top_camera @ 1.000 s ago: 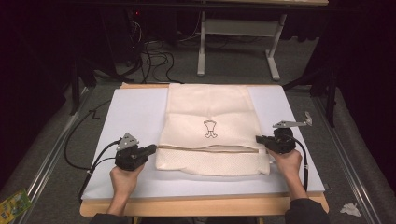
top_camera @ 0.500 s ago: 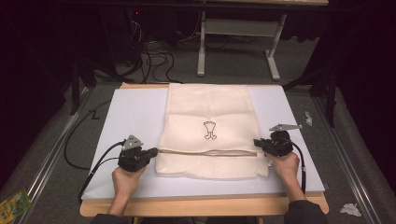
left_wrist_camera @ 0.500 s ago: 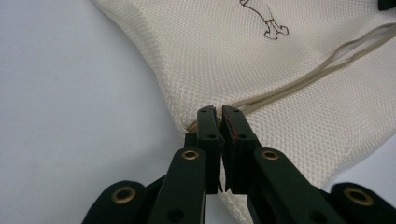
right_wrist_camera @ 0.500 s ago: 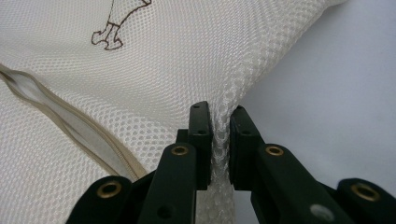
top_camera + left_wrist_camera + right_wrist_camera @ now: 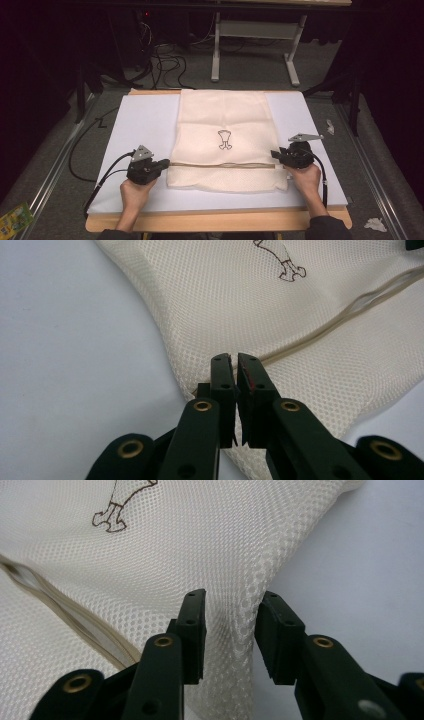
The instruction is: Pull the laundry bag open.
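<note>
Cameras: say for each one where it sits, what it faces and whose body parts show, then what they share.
High view: above the person's side, looking forward and down on the white board; both hands and forearms show.
Left gripper view: rides the left tool, shut on the mesh bag.
Right gripper view: rides the right tool, jaws just opening around a bag fold.
Shared: the bag's printed emblem.

Left gripper [image 5: 161, 165] jaws pressed together, right gripper [image 5: 276, 154] jaws just opening, both hands low, pointing inward.
</note>
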Tool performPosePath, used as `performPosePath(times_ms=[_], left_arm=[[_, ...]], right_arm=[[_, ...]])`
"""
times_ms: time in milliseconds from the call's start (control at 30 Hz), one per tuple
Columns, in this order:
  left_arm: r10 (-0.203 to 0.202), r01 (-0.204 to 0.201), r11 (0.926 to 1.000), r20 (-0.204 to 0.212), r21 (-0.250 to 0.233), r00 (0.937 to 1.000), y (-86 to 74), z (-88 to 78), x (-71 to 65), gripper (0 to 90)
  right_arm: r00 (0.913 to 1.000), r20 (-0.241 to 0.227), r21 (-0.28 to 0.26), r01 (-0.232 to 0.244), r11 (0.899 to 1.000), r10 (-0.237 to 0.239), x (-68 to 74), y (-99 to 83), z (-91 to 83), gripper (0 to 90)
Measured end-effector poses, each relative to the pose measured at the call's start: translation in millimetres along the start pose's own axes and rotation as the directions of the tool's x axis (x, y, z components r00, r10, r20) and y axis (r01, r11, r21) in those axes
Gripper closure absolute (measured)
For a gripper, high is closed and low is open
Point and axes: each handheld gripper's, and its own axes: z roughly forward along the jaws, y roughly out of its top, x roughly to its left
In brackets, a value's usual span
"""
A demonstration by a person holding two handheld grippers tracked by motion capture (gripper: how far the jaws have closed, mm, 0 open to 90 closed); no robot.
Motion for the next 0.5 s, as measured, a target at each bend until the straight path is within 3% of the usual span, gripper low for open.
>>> performPosePath(times_ms=[167, 233, 500], left_arm=[[0.001, -0.002, 0.9999, -0.005, -0.011, 1.0000, 0.8, -3.1, 0.6, 82.1], [0.003, -0.004, 0.9996, -0.009, -0.028, 1.0000, 1.4, -5.4, 1.0, 79.1], [0.010, -0.013, 0.9945, -0.036, -0.104, 0.9993, 3.8, -16.8, 3.5, 67.8]], right_arm=[[0.9997, 0.021, -0.012, -0.010, 1.000, 0.010, -0.7, 0.4, -5.4, 56.7], [0.9990, 0.045, -0.047, -0.005, 0.999, 0.007, -1.1, 0.4, -10.9, 55.8], [0.9975, 0.071, -0.137, 0.004, 0.991, 0.006, -4.2, 0.1, -31.4, 60.4]])
